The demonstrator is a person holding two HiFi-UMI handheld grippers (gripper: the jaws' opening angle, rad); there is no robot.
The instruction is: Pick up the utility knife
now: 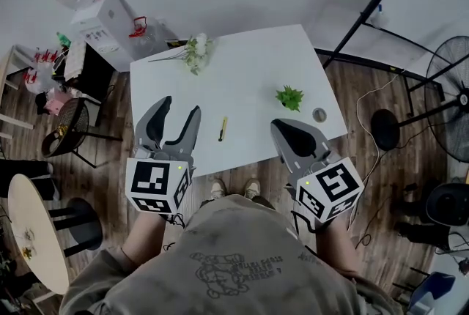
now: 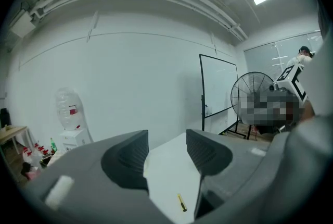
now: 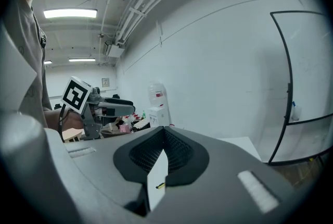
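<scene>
The utility knife [image 1: 222, 129], slim and yellow with a dark end, lies flat on the white table [image 1: 242, 72] near its front edge. My left gripper [image 1: 178, 111] hovers over the table's front left part, just left of the knife, with its jaws open and empty. In the left gripper view the knife [image 2: 181, 202] shows low between the spread jaws of the left gripper [image 2: 166, 149]. My right gripper [image 1: 284, 126] hangs to the right of the knife, jaws shut on nothing. A sliver of table with the knife [image 3: 160, 185] shows below the closed tips of the right gripper [image 3: 164, 133].
A small green plant [image 1: 290, 97] and a small round object [image 1: 319, 115] sit on the table's right side; a bunch of flowers [image 1: 196, 51] lies at its back left. A water dispenser [image 1: 102, 17], a floor fan [image 1: 451, 97] and a round side table [image 1: 33, 229] surround the table.
</scene>
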